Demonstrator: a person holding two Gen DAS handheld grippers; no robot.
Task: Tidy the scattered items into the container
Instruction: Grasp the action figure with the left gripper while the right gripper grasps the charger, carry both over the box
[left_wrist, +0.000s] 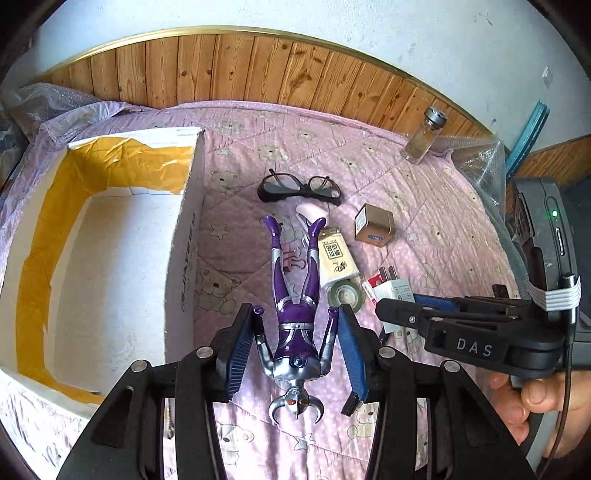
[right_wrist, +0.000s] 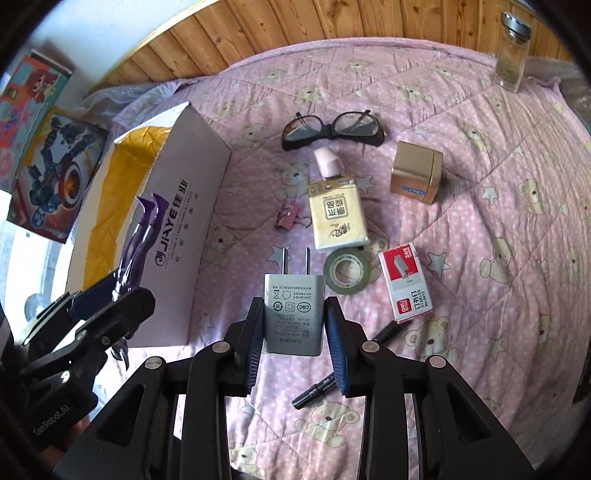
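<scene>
Left hand-held gripper (left_wrist: 295, 347): pads pressed onto the arms of a purple figure (left_wrist: 295, 306), pinching it across the upper body, legs pointing away. In the right wrist view the figure hangs just beside the box (right_wrist: 184, 236), clear of the bed (right_wrist: 498, 206); judged to be in carry toward the opening.

Right hand-held gripper (right_wrist: 293, 332): pinching a grey charger (right_wrist: 293, 314) by its 2 flat sides, prongs forward. The flat faces give the pads a square seat; held above the bed, right of the box.

Box is open-topped, white card, yellow tape lining the inner walls, so items can drop straight in. Interior looks bare in the left wrist view.

Right of the box and lying on the bed:
- glasses (right_wrist: 332, 131)
- pink cap piece (right_wrist: 327, 162), touching the tissue pack
- tissue pack (right_wrist: 338, 218)
- pink clip (right_wrist: 288, 219)
- tape roll (right_wrist: 346, 271)
- staples box (right_wrist: 406, 284)
- gold tin (right_wrist: 417, 173)
- black pen (right_wrist: 321, 387)
- jar (right_wrist: 513, 51), upright, farthest off

Writing: box side "JIAYE"; staples box "deli", "STAPLES", "No.0012"; charger label shows a "CQC" mark, rest too small. Rig marked "DAS" and "GenRobot.AI".
</scene>
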